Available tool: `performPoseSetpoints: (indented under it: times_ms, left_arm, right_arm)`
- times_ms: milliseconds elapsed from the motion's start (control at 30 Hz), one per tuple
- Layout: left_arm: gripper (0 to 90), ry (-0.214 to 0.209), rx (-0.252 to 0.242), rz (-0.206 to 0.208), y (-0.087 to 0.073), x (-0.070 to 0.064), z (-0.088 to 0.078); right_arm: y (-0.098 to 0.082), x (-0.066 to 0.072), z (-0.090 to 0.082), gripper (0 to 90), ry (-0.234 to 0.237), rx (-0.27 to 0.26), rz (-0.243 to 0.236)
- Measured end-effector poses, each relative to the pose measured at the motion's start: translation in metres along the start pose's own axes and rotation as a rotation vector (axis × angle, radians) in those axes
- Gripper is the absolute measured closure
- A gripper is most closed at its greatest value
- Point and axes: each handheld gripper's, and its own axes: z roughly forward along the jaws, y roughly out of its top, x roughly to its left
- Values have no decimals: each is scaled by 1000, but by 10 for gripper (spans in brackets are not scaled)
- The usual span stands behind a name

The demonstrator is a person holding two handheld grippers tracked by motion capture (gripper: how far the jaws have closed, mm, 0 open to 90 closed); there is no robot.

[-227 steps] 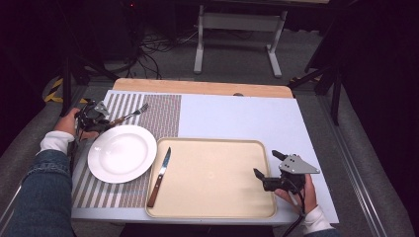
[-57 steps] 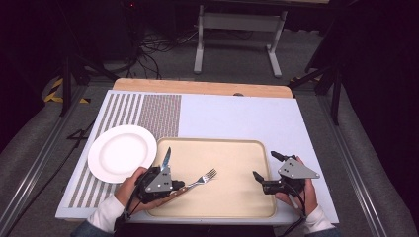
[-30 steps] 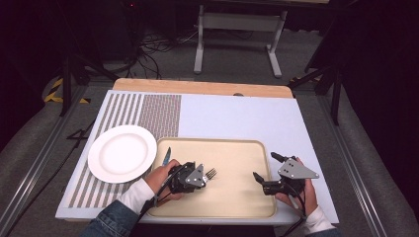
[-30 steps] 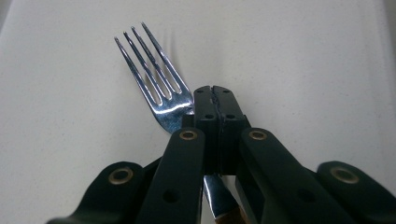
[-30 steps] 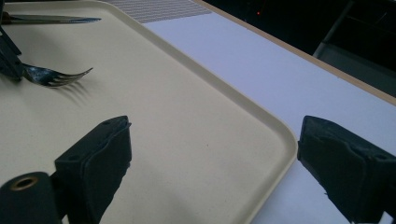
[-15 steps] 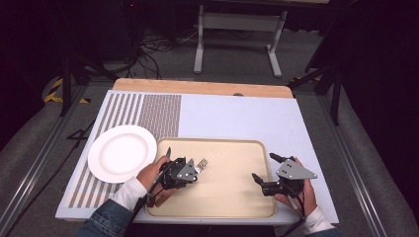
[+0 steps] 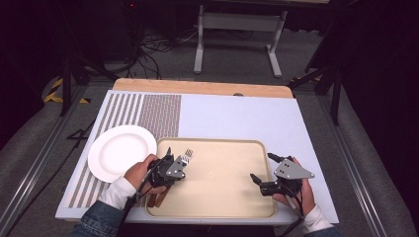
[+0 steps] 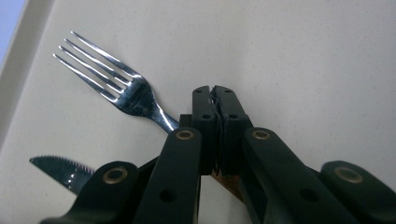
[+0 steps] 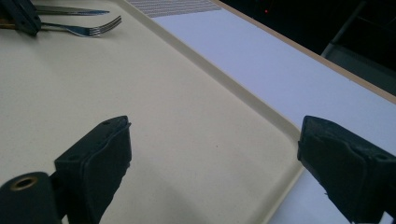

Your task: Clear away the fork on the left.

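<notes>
A silver fork (image 7: 187,154) points up-right over the left part of the beige tray (image 7: 222,207). My left gripper (image 7: 174,169) is shut on the fork's handle. In the left gripper view the closed jaws meet at my left gripper (image 8: 215,105), with the fork's tines (image 8: 105,74) reaching up-left low over the tray. A knife (image 7: 159,193) lies along the tray's left side, its serrated blade (image 8: 58,169) just left of the jaws. My right gripper (image 7: 261,166) stands open over the tray's right part, and between its wide-apart fingers (image 9: 100,154) lies only tray.
A white plate (image 7: 121,150) sits on the striped placemat (image 7: 158,111) left of the tray. The tray's rim (image 9: 261,105) runs between my right jaws, with the pale table top (image 7: 247,116) beyond. The fork (image 9: 88,29) lies far off in the right gripper view.
My left gripper has carried the fork leftward across the tray, toward the knife at the left side. The right gripper has stayed in place.
</notes>
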Motion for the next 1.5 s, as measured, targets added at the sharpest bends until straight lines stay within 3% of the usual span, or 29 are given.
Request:
performPoseSetpoints:
  times_ms: [367,967,1500]
  left_arm:
    - [867,22,17,-48,-20,1,-12]
    - [864,37,-1,-76,-35,-6,-20]
    - [841,48,-23,-68,-38,-12,-22]
  right_arm:
    - [1,0,1,106,6,-1,-5]
    - [0,0,0,106,2,-1,-2]
    - [1,0,-1,106,0,-3,-6]
